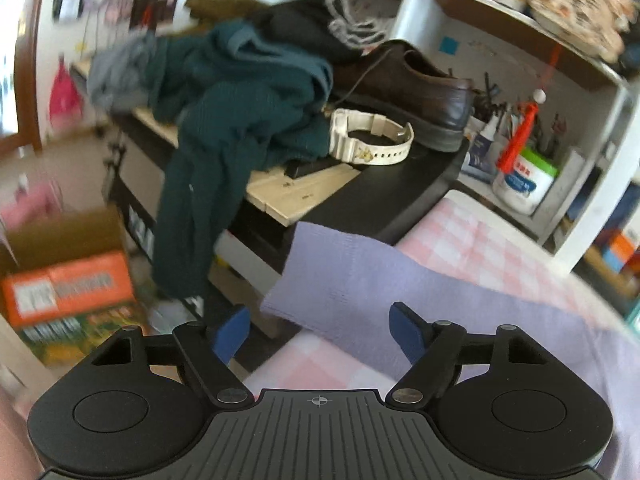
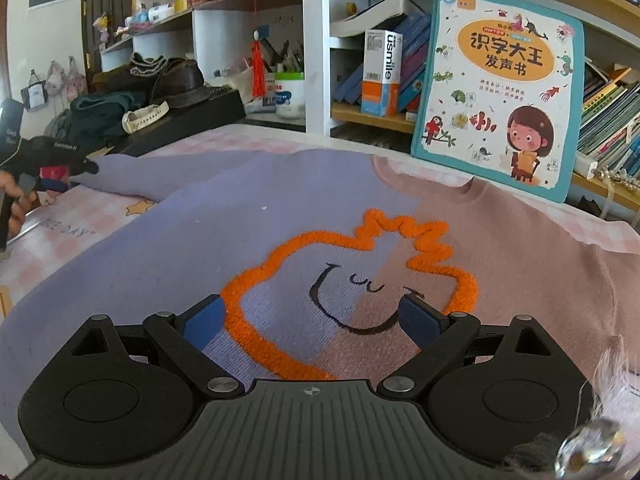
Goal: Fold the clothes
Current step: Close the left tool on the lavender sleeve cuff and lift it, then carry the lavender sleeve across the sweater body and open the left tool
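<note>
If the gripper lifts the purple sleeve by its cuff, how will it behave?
The sleeve looks like soft knit, so it will probably droop and fold. Its cuff overhangs the bed edge, so it seems easy to pinch. It likely drags the sweater.

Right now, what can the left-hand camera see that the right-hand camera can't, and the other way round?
Only the left wrist view shows the orange cardboard box on the floor and the teal garment's leg hanging over the bench edge.

Only the right wrist view shows the sweater's orange embroidered face, the children's picture book and the usmile box.

Both show the lilac sleeve, the brown shoe, the white watch, the teal garment and the pink checked cloth. Each view shows its own gripper open, empty: left, right.
</note>
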`<state>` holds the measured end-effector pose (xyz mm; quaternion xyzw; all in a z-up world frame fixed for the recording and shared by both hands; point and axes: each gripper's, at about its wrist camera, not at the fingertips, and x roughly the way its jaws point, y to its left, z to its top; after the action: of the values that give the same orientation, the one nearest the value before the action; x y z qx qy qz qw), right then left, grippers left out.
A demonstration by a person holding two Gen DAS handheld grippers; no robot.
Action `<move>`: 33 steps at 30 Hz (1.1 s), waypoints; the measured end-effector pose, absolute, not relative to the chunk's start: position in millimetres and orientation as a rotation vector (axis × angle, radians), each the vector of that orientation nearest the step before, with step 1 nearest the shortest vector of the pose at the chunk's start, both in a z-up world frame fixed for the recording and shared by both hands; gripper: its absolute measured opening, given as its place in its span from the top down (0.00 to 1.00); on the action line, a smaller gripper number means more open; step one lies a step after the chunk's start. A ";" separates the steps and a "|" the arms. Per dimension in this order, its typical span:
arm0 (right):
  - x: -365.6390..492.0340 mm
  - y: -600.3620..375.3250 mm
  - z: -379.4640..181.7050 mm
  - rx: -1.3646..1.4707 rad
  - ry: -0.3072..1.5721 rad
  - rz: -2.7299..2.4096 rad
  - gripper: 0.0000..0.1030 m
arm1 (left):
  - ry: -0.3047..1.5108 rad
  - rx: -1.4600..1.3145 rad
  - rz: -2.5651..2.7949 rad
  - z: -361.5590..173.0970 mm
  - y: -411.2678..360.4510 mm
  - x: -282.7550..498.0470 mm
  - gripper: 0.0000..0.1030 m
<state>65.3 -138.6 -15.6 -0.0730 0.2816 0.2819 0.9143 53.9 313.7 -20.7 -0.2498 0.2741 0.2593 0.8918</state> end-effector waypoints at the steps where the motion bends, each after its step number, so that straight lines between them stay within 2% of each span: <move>1: 65.7 -138.7 -15.9 -0.150 0.583 0.580 0.09 | 0.569 -0.548 0.530 -22.8 316.4 55.5 0.39; 2: 65.9 -139.0 -15.7 -0.148 0.583 0.579 0.09 | 0.570 -0.578 0.524 -24.8 318.7 56.6 0.53; 6: 65.8 -140.4 -14.7 -0.146 0.578 0.573 0.09 | 0.536 -0.666 0.516 -30.3 324.2 54.4 0.63; 9: 65.0 -140.2 -13.8 -0.152 0.570 0.571 0.09 | 0.499 -0.683 0.517 -29.0 325.6 51.0 0.85; 10: 64.5 -140.4 -13.5 -0.152 0.567 0.571 0.09 | 0.484 -0.691 0.512 -27.7 326.1 49.4 0.95; 11: 64.0 -140.6 -13.1 -0.152 0.564 0.572 0.09 | 0.469 -0.702 0.503 -25.5 326.5 47.6 0.97; 21: 50.8 -176.4 -0.9 -0.097 0.534 0.508 0.09 | 0.346 -0.482 0.280 50.8 246.5 52.5 0.97; 28: 29.5 -214.5 0.9 -0.093 0.526 0.446 0.09 | 0.306 -0.418 -0.045 102.9 154.9 109.1 0.97; 33: 17.9 -231.3 -9.3 -0.051 0.550 0.448 0.09 | 0.314 -0.367 -0.235 119.8 75.3 152.3 0.97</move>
<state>17.9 -231.3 -9.3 -0.0251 0.2692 0.2195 0.9374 152.3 75.3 119.8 -0.1813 0.1549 -0.1161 0.9642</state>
